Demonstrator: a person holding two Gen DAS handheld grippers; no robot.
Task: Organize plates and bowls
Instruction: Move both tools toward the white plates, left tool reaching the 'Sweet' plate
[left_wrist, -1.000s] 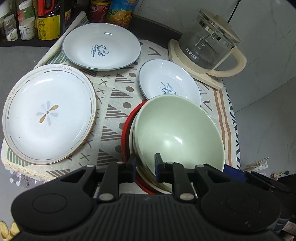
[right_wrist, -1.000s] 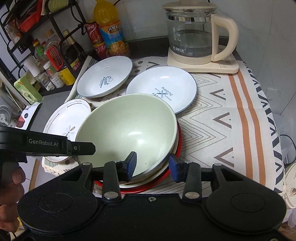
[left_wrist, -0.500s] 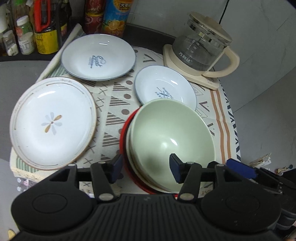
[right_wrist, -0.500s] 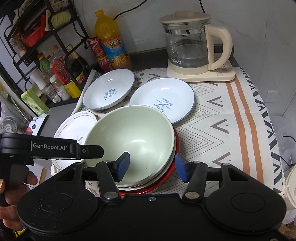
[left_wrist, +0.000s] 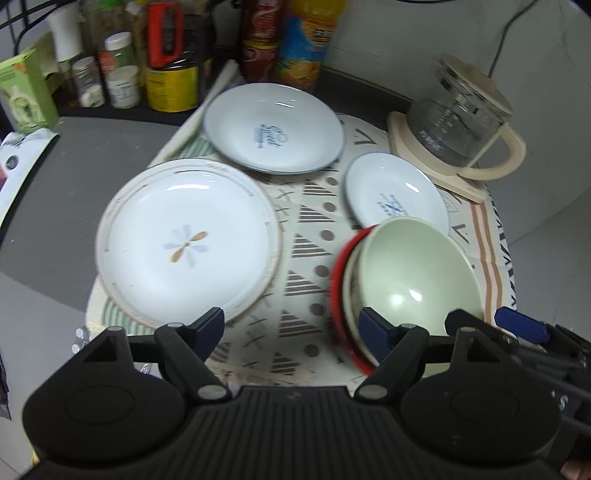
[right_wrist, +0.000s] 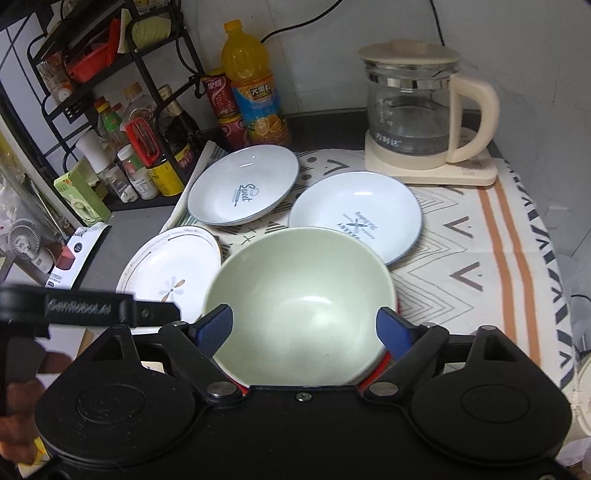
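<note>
On patterned cloth (right_wrist: 461, 236), near edge: green bowl (right_wrist: 299, 295) nested atop stack with red plate (left_wrist: 338, 273) at bottom. Looks rigid, glazed, slippery, breakable; grip by rim. Left gripper (left_wrist: 291, 328) jaws opening, empty. Right gripper (right_wrist: 304, 326) opening, bowl between pads, unpinched. Three plates loose, kettle (right_wrist: 417, 107) behind; cramped counter.

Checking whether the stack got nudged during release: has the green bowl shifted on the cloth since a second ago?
No. The green bowl overlaps the same edge of the small plate; only the grippers withdrew, jaws opening.
</note>
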